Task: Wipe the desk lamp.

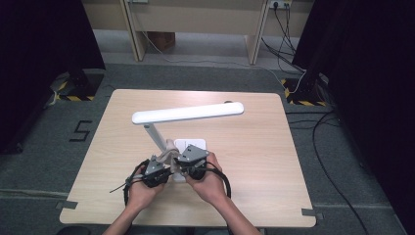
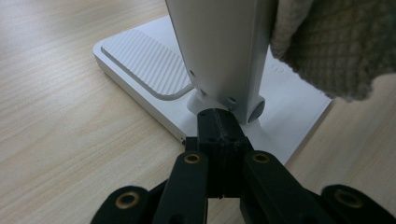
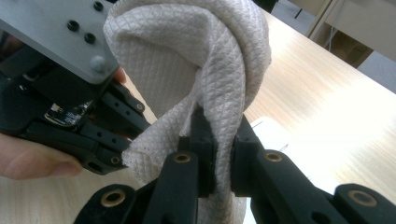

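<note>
Low in the middle of the high view, the lamp (image 1: 188,113) stands on the table (image 1: 254,161). The left hand-held gripper (image 2: 222,128), jaws together, braces its base; the right hand-held gripper (image 3: 219,154) pinches a cloth (image 3: 196,60) beside the stem. Wiping the stem looks underway; next, rub the cloth upward.

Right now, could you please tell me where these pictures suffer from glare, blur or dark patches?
High view: even light on the table, black at both sides. Left gripper view: sharp wood grain, the cloth slightly soft. Right gripper view: glare washes out the lamp base and nearby wood; the cloth weave stays crisp.
</note>
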Demonstrator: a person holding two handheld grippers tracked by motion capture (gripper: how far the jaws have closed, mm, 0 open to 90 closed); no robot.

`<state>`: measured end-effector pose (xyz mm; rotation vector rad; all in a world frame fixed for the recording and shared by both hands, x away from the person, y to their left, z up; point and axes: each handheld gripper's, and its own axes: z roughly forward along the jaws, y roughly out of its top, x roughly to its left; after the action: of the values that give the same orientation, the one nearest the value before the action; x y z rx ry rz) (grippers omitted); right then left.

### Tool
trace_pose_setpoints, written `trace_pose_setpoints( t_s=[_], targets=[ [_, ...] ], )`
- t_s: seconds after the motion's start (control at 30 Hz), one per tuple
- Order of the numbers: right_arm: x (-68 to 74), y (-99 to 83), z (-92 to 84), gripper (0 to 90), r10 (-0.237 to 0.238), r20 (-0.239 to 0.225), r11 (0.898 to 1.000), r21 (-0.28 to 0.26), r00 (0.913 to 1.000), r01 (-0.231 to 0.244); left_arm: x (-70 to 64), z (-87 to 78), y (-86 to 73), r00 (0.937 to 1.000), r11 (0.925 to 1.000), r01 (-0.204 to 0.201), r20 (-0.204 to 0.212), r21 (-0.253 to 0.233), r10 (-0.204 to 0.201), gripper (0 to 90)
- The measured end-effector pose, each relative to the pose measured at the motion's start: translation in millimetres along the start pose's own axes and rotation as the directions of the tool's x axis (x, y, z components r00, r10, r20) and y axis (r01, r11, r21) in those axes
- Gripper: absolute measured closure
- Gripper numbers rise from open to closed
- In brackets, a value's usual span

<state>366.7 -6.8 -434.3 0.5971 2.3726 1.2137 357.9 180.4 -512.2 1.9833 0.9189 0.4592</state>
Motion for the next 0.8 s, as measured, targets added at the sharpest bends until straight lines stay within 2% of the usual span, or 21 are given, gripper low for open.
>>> trace_pose_setpoints(
  t_s=[0.8],
  targets=[
    [-3.5,-24.6,18.3,83.5,0.032,0.004,0.996,0.078,0.9995,-0.033,-0.9,0.4,-0.1,1.0000,1.0000,0.007,-0.004,-0.005,-0.007,89.3]
  ],
)
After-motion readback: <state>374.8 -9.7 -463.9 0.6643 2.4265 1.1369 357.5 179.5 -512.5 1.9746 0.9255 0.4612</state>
